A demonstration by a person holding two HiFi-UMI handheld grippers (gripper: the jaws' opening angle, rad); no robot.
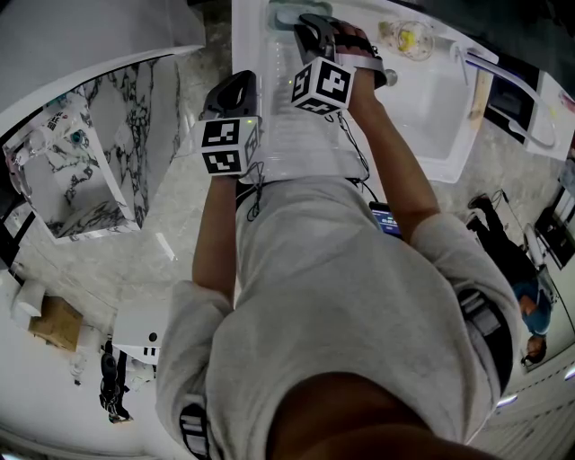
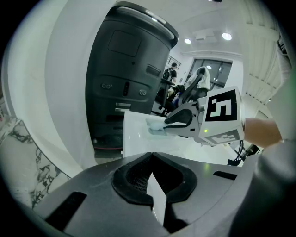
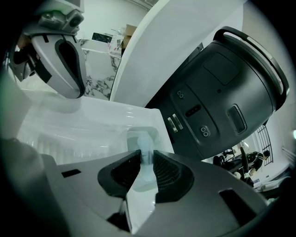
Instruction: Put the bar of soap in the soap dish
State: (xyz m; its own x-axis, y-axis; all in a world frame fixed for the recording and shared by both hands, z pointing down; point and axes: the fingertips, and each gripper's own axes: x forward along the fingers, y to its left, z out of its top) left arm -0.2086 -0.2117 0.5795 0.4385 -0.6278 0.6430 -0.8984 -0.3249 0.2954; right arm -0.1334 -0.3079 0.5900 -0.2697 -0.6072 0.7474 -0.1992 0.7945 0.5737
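Observation:
The bar of soap (image 3: pixel 144 142) is pale and translucent. It stands on edge between my right gripper's (image 3: pixel 146 152) pads, which are shut on it, just over the small rounded soap dish (image 3: pixel 132 134) set into the white sink top. From the left gripper view, the right gripper (image 2: pixel 161 127) holds the soap (image 2: pixel 155 126) at the far corner. In the head view it reaches to the top edge (image 1: pixel 305 27), by the dish (image 1: pixel 286 13). My left gripper (image 2: pixel 151 155) is shut on nothing, hovering nearer me at the sink top's left edge (image 1: pixel 232 94).
A ribbed drainboard (image 1: pixel 301 144) lies below the grippers and a sink basin (image 1: pixel 422 99) is to the right. A glass (image 1: pixel 409 38) stands behind the basin. A big dark grey machine (image 3: pixel 222 92) rises just past the dish. A marble-patterned panel (image 1: pixel 117 153) stands on the left.

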